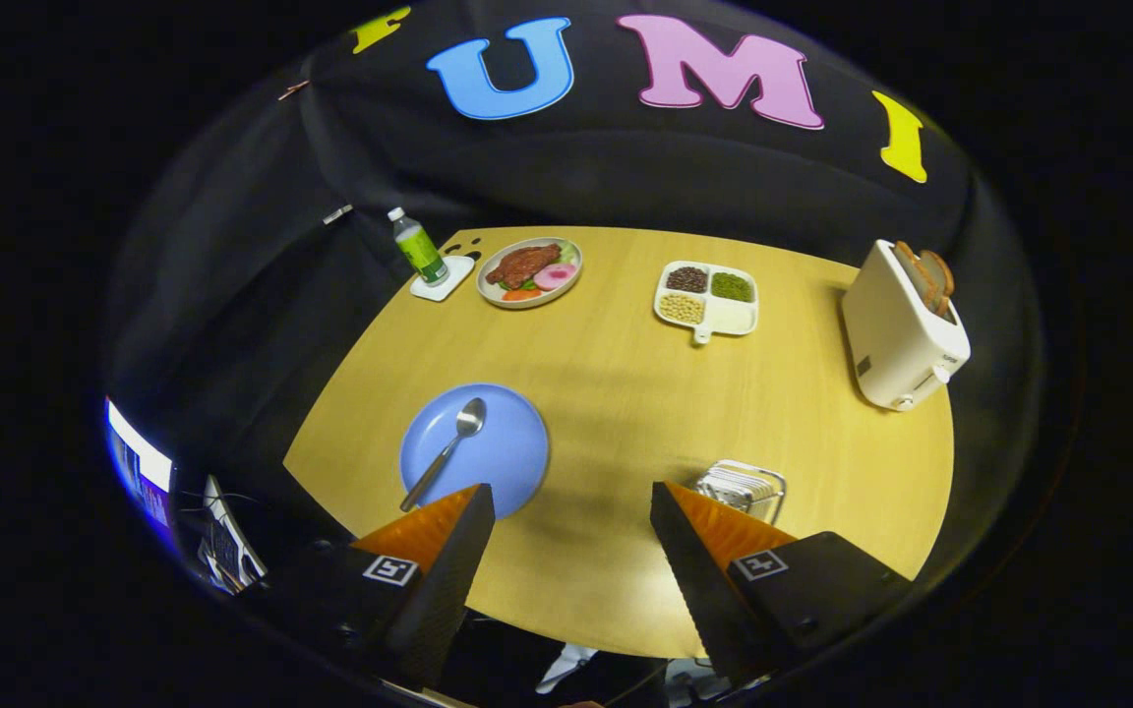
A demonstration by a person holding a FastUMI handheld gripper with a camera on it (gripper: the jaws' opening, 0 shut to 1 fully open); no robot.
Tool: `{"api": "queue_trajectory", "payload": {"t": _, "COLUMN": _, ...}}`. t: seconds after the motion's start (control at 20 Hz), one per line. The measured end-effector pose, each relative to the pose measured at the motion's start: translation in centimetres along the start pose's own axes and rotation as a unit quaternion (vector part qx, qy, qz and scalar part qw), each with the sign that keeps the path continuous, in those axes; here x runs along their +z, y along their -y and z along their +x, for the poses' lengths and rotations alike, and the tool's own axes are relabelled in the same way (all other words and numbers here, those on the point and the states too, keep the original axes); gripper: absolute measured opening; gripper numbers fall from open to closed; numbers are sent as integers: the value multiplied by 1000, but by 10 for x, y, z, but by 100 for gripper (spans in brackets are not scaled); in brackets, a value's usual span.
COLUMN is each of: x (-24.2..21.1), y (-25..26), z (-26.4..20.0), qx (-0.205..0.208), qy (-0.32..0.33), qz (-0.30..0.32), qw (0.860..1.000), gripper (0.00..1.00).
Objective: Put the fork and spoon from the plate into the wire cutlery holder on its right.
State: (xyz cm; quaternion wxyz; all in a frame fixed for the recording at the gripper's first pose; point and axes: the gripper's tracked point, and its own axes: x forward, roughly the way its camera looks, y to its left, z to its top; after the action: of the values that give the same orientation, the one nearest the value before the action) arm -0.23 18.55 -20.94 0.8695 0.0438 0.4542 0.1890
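Note:
A blue plate [498,454] lies on the wooden table [626,393], just beyond my left finger. A metal spoon [448,450] rests on it, bowl pointing away from me, handle reaching over the near rim. The white wire cutlery holder [742,487] stands to the plate's right, partly hidden behind my right finger. My gripper [571,497] hovers high above the near part of the table, open, with nothing between its fingers. I see no fork on the plate.
At the far side stand a bottle [418,247] on a white coaster, a plate of food [529,271] and a divided white dish of beans [707,297]. A white toaster [903,329] with bread sits far right. A screen [139,460] glows off the table's left.

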Motion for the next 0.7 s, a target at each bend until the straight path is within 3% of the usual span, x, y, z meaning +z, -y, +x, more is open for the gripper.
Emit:
{"api": "queue_trajectory", "payload": {"t": 0.25, "x": -22, "y": -79, "z": 61, "qx": 36, "qy": -30, "qz": -17, "qw": 999, "gripper": 100}}
{"api": "queue_trajectory", "payload": {"t": 0.5, "x": -47, "y": -116, "z": 124, "qx": 32, "qy": -73, "qz": -33, "qw": 996, "gripper": 100}}
{"api": "queue_trajectory", "payload": {"t": 0.7, "x": -64, "y": -122, "z": 166, "qx": -2, "qy": -106, "qz": -25, "qw": 994, "gripper": 100}}
